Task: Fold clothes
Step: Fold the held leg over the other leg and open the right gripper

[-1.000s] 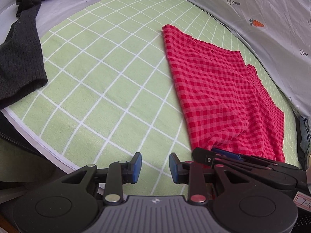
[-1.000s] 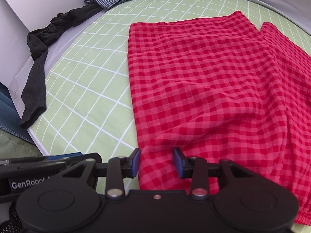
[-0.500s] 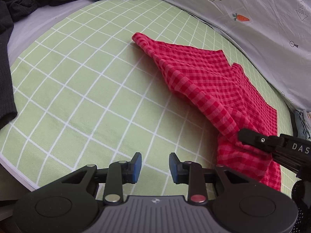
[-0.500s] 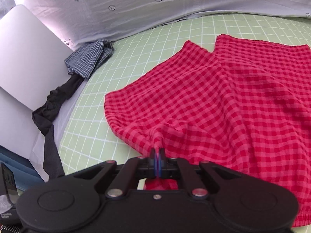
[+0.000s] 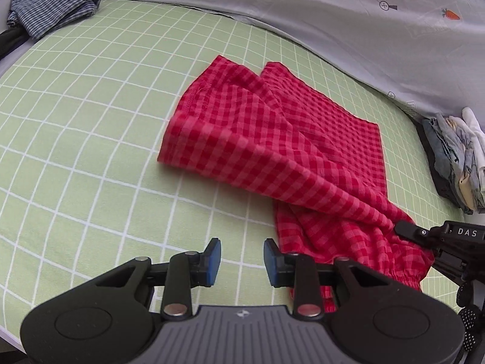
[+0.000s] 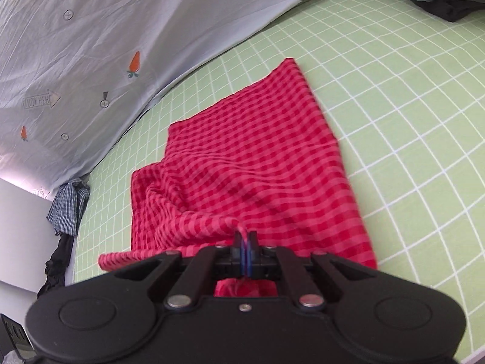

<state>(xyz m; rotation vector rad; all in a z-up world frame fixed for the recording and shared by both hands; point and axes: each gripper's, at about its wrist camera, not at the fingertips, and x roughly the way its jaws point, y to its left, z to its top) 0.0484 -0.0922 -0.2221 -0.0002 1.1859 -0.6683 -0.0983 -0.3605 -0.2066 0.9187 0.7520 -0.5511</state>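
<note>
Shorts point(image 6: 251, 179), red gingham, pinched at the near waistband edge by right gripper point(image 6: 245, 242), jaws clenched on a raised ridge of cloth; rest of garment fans out ahead of that claw, long axis running forward toward the leg hems. Left gripper point(image 5: 242, 261) released, jaws apart, holding nothing; shorts point(image 5: 272, 151) lie ahead and right of it, near corner just beside its right finger. Judgement: right gripper owns the fold; left is near enough to take the free waistband corner. Surface: green grid sheet point(image 5: 91, 136). Beyond: grey carrot-print sheet point(image 5: 333, 15), blue checked garment point(image 5: 51, 9) far left, folded stack point(image 5: 457, 163) far right.
</note>
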